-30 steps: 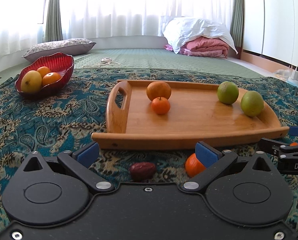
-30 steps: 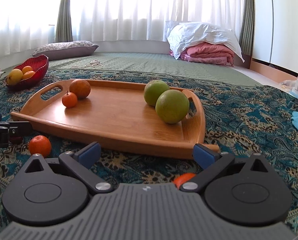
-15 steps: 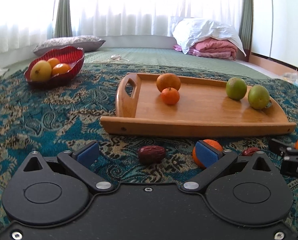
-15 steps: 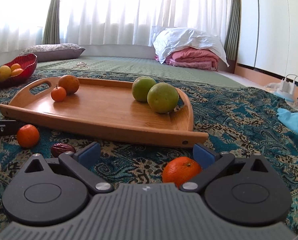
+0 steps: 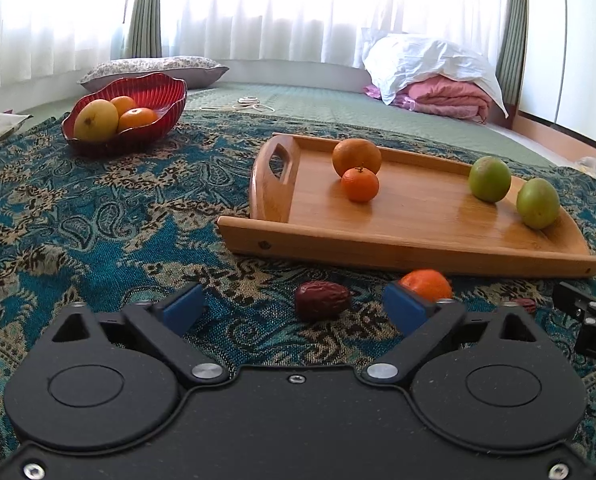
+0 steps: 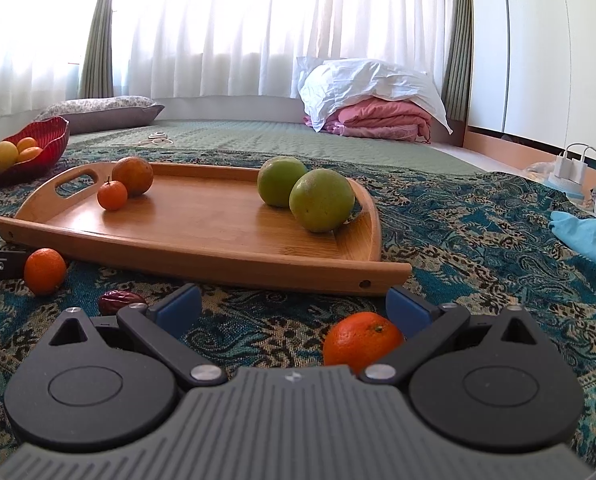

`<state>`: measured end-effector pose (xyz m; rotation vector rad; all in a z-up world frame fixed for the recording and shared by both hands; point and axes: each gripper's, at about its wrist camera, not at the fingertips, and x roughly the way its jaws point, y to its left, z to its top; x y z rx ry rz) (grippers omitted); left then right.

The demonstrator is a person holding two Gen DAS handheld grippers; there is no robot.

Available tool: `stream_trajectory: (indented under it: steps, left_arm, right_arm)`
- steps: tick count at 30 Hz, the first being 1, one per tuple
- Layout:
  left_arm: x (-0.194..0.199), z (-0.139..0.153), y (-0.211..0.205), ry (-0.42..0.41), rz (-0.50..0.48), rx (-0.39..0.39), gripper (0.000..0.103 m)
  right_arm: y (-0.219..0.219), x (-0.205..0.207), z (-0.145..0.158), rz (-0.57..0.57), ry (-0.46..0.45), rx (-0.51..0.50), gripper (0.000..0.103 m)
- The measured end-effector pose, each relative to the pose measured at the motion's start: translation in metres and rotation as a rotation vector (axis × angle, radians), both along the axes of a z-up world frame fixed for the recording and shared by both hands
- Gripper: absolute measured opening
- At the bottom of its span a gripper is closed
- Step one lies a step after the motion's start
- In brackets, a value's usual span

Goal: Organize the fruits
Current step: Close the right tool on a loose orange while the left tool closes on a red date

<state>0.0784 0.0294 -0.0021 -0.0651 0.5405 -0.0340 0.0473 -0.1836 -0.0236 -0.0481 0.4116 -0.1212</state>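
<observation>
1. You work on a teal paisley woven cloth [image 5: 78,216] spread before white sheer curtains [image 6: 258,28].
2. Your flat wooden handled tray [image 6: 202,236] carries two green round fruits [image 6: 321,201] and two oranges [image 5: 357,157].
3. Your red ribbed bowl [image 5: 154,92] holds yellow and orange fruit.
4. Your left gripper [image 5: 294,307] has just been closing, a dark red date [image 5: 323,300] lying untouched between its jaws.
5. Your right gripper [image 6: 294,310] gapes around a loose small tangerine [image 6: 360,340].

We saw both wrist views sit low over the patterned cloth [image 5: 98,220], facing the curtained window [image 6: 258,20]. The left looked from the left, the right from the right; both shared the wooden tray [image 5: 398,248] [image 6: 202,248].
</observation>
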Motion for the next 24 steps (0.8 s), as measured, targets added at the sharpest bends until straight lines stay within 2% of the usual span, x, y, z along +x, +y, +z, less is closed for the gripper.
stream_trajectory:
  steps: [8,13,18,22,24]
  left_arm:
    - [-0.003,0.001,-0.013,-0.007,-0.056,0.062,0.051]
    - [-0.003,0.001,-0.013,-0.004,-0.056,0.051,0.042]
    - [-0.004,0.001,-0.011,0.001,-0.061,0.037,0.031]
    - [-0.004,0.001,-0.012,-0.001,-0.068,0.045,0.028]
    - [-0.004,0.001,-0.013,-0.001,-0.068,0.047,0.028]
  right_arm:
    - [-0.011,-0.001,0.001,-0.034,0.001,0.077,0.103]
    - [-0.021,-0.002,-0.001,-0.056,0.011,0.149,0.101]
    - [-0.024,-0.001,-0.003,-0.066,0.039,0.174,0.085]
    - [-0.019,-0.002,-0.004,-0.060,0.046,0.147,0.074]
    - [-0.018,-0.002,-0.006,-0.067,0.049,0.141,0.061]
